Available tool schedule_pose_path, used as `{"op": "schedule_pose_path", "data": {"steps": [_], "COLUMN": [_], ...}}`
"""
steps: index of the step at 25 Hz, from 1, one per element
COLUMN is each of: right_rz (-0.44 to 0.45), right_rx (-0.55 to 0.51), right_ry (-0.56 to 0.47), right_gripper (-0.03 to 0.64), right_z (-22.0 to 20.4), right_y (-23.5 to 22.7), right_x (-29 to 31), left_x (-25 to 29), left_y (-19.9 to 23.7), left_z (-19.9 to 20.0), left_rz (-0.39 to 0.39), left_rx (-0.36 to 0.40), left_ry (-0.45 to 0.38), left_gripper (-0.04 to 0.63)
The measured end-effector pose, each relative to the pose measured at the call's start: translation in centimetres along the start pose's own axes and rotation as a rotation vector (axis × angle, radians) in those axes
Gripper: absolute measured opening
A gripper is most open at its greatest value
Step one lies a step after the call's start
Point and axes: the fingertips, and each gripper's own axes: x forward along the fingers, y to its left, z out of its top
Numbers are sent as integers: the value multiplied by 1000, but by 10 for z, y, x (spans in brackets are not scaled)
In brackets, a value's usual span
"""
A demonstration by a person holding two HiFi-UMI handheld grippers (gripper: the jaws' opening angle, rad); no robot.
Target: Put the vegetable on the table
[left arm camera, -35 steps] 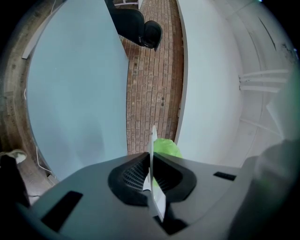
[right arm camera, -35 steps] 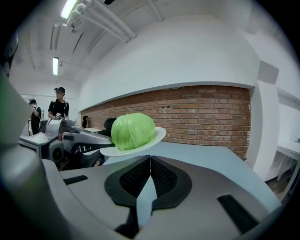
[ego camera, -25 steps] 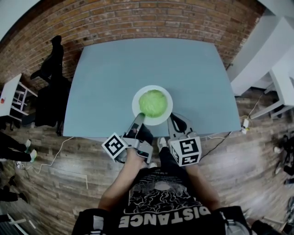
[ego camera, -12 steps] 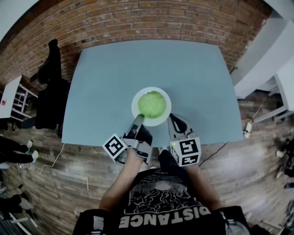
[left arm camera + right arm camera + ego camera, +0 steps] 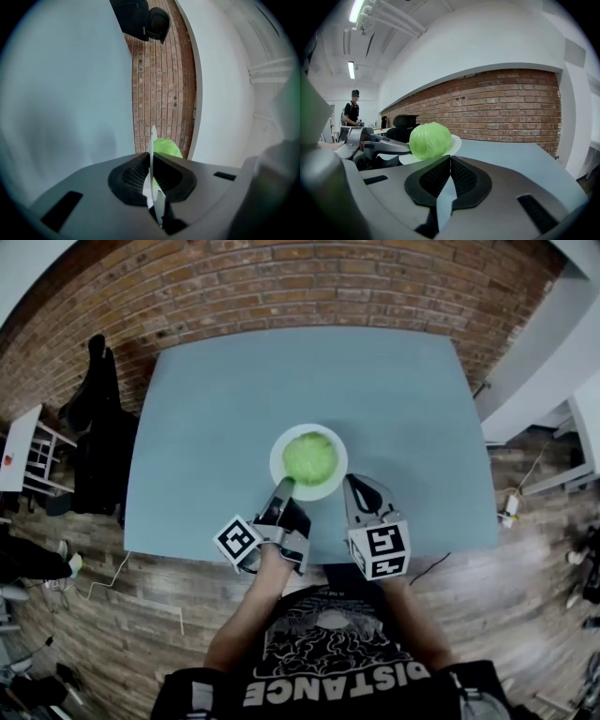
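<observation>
Clamping the plate [image 5: 278, 454] with my left gripper [image 5: 284, 486]: the jaws are pinched on its near-left rim, and in the left gripper view the white rim stands edge-on between them.

Plate sits on the grey-blue table [image 5: 206, 399], toward the near edge and about midway across.

Vegetable [image 5: 310, 457], a round pale-green head, lies in the middle of the plate. From the left gripper it is just past the jaw tips, up and to the right. I cannot tell whether the tips touch it.

Right gripper [image 5: 359, 486] is just beside the plate's near-right rim, over the table. Its jaws are pressed together with nothing between them. In the right gripper view the vegetable shows ahead and to the left of the jaws, resting on the plate, with the left gripper further left at the rim.

Brick wall [image 5: 281, 287] runs beyond the far side of the plate.
</observation>
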Motion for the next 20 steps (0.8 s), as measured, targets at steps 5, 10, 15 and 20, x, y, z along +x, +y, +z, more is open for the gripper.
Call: {"op": "schedule_pose_path", "data": {"steps": [5, 10, 15, 20], "right_rz": [9, 6, 5, 10], "right_rx": [11, 23, 31, 42], "right_ry": [12, 30, 49, 70], "right_gripper": [9, 9, 9, 9], "right_z": [-1, -6, -13, -18], "right_y": [-11, -23, -33, -40], "right_x": [15, 26, 33, 39], "left_x": [17, 31, 43, 54], "left_y": [21, 49, 72, 87], "left_z": [3, 5, 2, 1], "left_rz": [38, 89, 141, 173], "left_rx": [4, 20, 30, 38], "left_ry": [11, 24, 46, 59], "left_gripper": [14, 14, 14, 14]}}
